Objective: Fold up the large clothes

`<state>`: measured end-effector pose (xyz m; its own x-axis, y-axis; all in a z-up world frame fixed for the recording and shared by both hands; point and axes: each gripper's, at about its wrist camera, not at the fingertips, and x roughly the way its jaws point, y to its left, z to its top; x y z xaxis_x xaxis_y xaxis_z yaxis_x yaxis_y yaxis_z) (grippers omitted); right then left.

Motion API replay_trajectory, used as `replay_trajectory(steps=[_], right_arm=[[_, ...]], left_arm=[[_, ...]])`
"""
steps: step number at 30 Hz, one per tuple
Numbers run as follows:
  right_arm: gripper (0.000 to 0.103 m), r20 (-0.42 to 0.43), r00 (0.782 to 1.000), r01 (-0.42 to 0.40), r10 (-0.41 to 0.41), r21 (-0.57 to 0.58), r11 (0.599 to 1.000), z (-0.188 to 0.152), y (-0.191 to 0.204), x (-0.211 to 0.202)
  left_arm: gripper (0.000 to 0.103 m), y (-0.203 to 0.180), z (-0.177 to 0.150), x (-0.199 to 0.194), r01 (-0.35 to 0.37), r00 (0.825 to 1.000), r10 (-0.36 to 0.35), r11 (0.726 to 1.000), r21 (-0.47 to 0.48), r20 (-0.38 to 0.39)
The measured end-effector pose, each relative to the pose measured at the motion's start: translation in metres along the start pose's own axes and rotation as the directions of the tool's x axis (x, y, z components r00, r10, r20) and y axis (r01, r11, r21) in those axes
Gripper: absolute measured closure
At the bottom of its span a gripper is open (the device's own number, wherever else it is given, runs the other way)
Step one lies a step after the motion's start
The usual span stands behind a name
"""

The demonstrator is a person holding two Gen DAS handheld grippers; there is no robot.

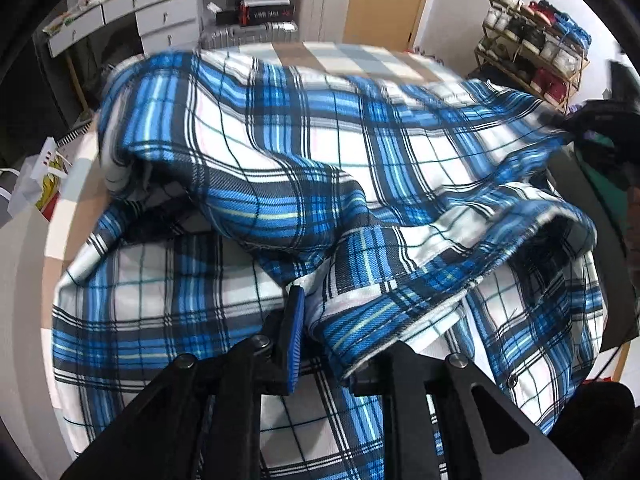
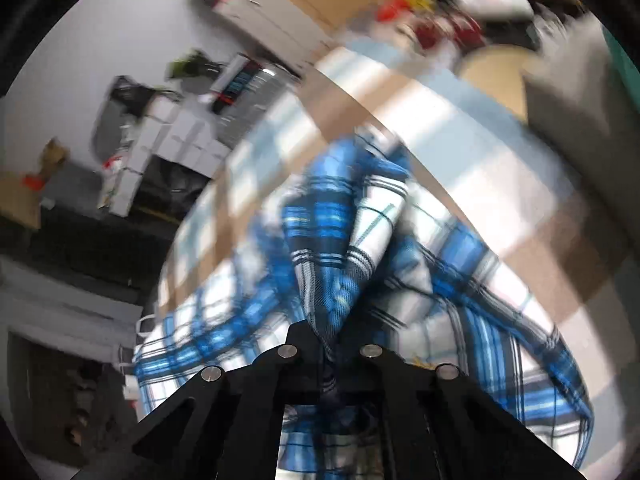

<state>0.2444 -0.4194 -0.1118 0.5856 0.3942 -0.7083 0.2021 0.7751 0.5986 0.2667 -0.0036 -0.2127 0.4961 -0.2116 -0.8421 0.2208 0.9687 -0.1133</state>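
Observation:
A large blue, white and black plaid shirt [image 1: 304, 152] lies crumpled across a round table with a checked cloth [image 1: 360, 58]. My left gripper [image 1: 320, 332] is shut on the shirt's hem near the front edge, holding a fold lifted over the lower layer; its blue left pad [image 1: 295, 336] shows, the right one is under cloth. My right gripper [image 2: 328, 340] is shut on a bunched part of the same shirt [image 2: 360, 216], which hangs taut from its jaws. It also shows in the left wrist view [image 1: 600, 120] at the far right, gripping the shirt's far corner. The right wrist view is motion-blurred.
White drawers [image 1: 132, 16] and a suitcase [image 1: 248, 36] stand behind the table. A shoe rack [image 1: 536, 56] is at the back right. A paper bag [image 1: 40, 184] sits on the floor at left. A grey chair back [image 2: 576, 92] is near the table's right side.

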Motion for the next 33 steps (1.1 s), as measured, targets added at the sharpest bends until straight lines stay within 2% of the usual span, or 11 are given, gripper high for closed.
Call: replay_trajectory(steps=[3, 5, 10, 13, 17, 22, 25, 27, 29, 30, 33], right_arm=[[0.1, 0.133, 0.989, -0.05, 0.065, -0.11, 0.993, -0.011, 0.02, -0.036], [0.1, 0.164, 0.986, 0.023, 0.001, -0.142, 0.99, -0.021, 0.022, -0.047], [0.098, -0.001, 0.968, 0.246, -0.25, -0.168, 0.955, -0.036, -0.008, 0.007], [0.089, -0.002, 0.955, 0.289, -0.298, -0.233, 0.928, -0.041, -0.004, 0.017], [0.052, 0.064, 0.954, 0.3, -0.294, -0.277, 0.913, -0.04, 0.013, -0.001], [0.042, 0.19, 0.928, 0.367, -0.32, -0.322, 0.873, -0.059, 0.017, -0.048], [0.04, 0.22, 0.938, 0.332, -0.269, -0.338, 0.88, -0.055, 0.032, -0.057], [0.029, 0.2, 0.957, 0.273, -0.21, -0.375, 0.886, -0.059, 0.048, -0.058], [0.026, 0.168, 0.973, 0.219, -0.159, -0.45, 0.866, -0.071, 0.076, -0.049], [0.026, 0.157, 0.976, 0.206, -0.148, -0.479, 0.853, -0.076, 0.084, -0.042], [0.026, 0.125, 0.973, 0.229, -0.193, -0.598, 0.768, -0.094, 0.11, -0.006]], left_arm=[[0.091, 0.001, 0.002, -0.008, 0.025, 0.999, -0.024, 1.0, -0.016, 0.024], [0.091, 0.002, 0.001, -0.011, 0.04, 0.999, -0.04, 0.999, -0.021, 0.022], [0.091, -0.002, -0.005, -0.013, 0.079, 0.997, -0.079, 0.997, 0.009, -0.005], [0.089, -0.007, -0.016, -0.026, 0.065, 0.998, -0.066, 0.996, 0.066, 0.023], [0.089, -0.006, -0.027, -0.033, 0.037, 0.999, -0.039, 0.991, 0.131, 0.012], [0.087, 0.012, -0.029, -0.02, -0.024, 0.997, 0.028, 0.998, 0.057, -0.073], [0.086, 0.003, -0.032, -0.021, 0.011, 0.996, -0.003, 0.996, 0.091, -0.086], [0.08, -0.009, -0.033, -0.029, 0.046, 0.998, -0.039, 0.99, 0.131, -0.055], [0.055, -0.019, -0.036, -0.038, 0.079, 0.997, -0.076, 0.981, 0.175, -0.019], [0.049, -0.028, -0.037, -0.041, 0.082, 0.996, -0.086, 0.976, 0.203, 0.01], [0.044, -0.044, -0.04, -0.041, 0.114, 0.993, -0.117, 0.958, 0.264, -0.004]])
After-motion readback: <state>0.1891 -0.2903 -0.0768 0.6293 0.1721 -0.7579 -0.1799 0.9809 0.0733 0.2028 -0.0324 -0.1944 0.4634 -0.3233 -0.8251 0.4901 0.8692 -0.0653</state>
